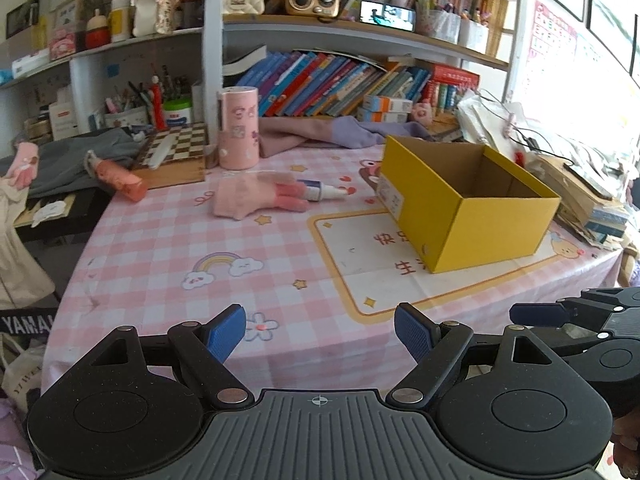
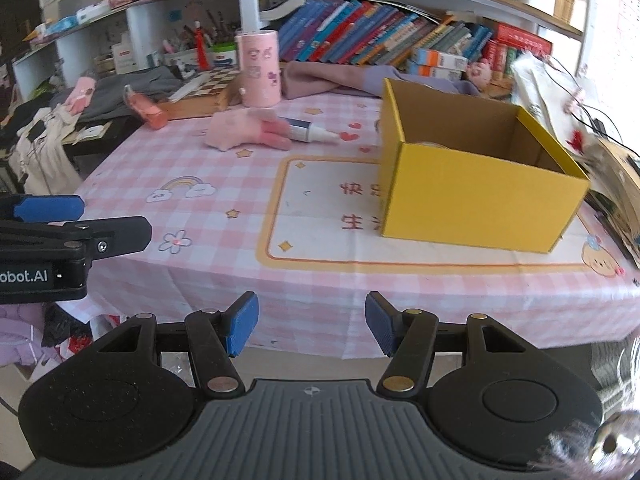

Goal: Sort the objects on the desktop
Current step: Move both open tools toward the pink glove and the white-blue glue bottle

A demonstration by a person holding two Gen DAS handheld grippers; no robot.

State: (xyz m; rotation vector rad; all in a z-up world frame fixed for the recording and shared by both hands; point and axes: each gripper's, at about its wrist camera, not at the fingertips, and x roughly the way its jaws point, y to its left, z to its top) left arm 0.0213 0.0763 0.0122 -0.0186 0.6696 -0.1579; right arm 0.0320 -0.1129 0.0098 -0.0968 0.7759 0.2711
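The small white-and-blue plastic bottle lies on its side against the pink knitted glove, nozzle toward the open yellow cardboard box, well ahead of both empty, open grippers, left gripper nearer than right gripper.

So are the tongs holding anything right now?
No. Both the left tongs and the right tongs are open and empty; the pink glove lies on the table, untouched.
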